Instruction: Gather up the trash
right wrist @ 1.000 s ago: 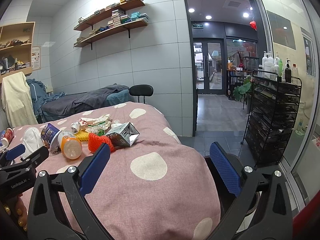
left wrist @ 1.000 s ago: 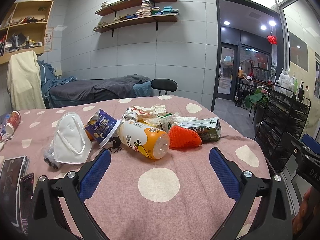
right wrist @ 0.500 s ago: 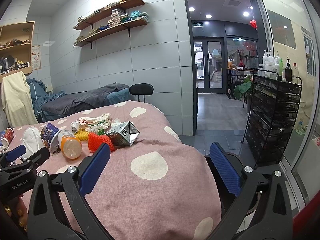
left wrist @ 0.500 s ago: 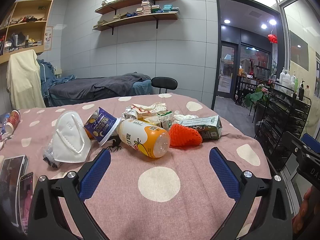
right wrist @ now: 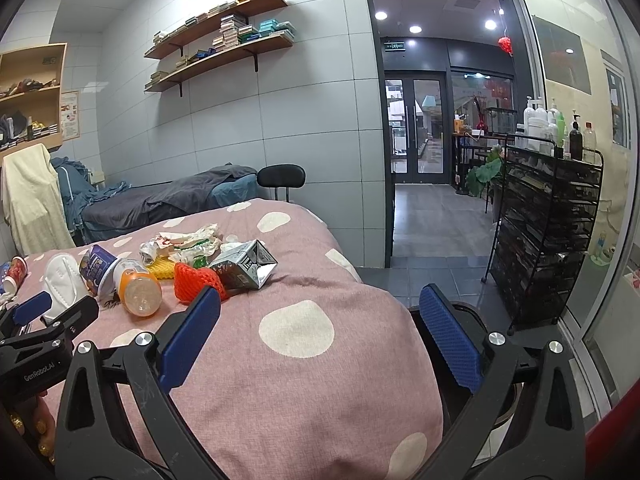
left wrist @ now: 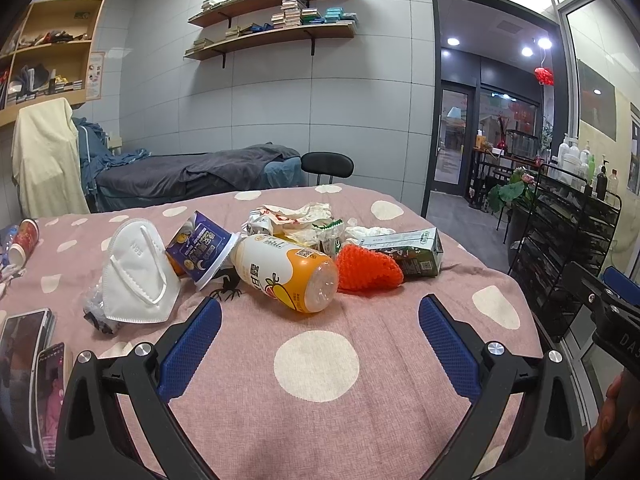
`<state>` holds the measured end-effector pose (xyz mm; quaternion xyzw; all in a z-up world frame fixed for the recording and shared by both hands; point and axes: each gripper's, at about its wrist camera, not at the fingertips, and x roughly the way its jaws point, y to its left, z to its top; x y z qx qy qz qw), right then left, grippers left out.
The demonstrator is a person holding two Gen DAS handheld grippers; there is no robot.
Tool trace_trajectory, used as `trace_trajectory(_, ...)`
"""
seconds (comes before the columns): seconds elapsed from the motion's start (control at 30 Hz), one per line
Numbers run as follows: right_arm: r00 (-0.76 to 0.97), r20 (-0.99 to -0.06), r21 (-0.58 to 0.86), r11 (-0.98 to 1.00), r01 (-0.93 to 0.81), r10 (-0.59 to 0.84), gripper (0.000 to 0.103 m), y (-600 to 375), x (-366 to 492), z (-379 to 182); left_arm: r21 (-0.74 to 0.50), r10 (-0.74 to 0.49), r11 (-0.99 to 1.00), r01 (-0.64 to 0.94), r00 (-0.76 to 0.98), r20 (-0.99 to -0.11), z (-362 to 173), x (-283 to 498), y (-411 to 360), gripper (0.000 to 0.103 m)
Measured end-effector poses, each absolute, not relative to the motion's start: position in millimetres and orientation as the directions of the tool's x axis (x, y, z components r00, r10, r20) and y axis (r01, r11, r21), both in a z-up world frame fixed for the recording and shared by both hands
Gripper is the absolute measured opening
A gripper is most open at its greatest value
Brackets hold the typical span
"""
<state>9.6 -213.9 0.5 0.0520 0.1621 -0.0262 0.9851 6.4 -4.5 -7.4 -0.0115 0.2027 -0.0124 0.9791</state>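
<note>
Trash lies in a heap on the pink polka-dot table (left wrist: 320,408): a white N95 mask (left wrist: 136,276), a purple cup (left wrist: 198,250) on its side, an orange-and-white bottle (left wrist: 286,272), an orange foam net (left wrist: 368,270), a green carton (left wrist: 408,250) and crumpled wrappers (left wrist: 296,218). My left gripper (left wrist: 320,328) stands open just short of the bottle, empty. In the right wrist view the bottle (right wrist: 138,286), net (right wrist: 196,280) and carton (right wrist: 244,266) lie left of my right gripper (right wrist: 320,320), which is open and empty over the table's right edge.
Two phones (left wrist: 28,360) lie at the table's left edge, with a red cup (left wrist: 24,236) farther back. A dark bin (right wrist: 472,364) sits on the floor below the table's right edge. A black wire rack (right wrist: 548,240) with bottles stands right; a black chair (left wrist: 327,164) stands behind.
The left gripper has crept slightly closer to the trash heap. Nothing else has visibly changed; both grippers stay open.
</note>
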Motion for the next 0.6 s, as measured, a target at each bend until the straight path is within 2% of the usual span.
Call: trace_trajectory(0.6,0.945,-0.326,0.094,0.993,0.069,-0.035,0.098,-213.6,10.0,-0.1,-0.028,-0.030,0.999,0.021,0.916,-0.400,-9.9,6.2,-4.8,0.097)
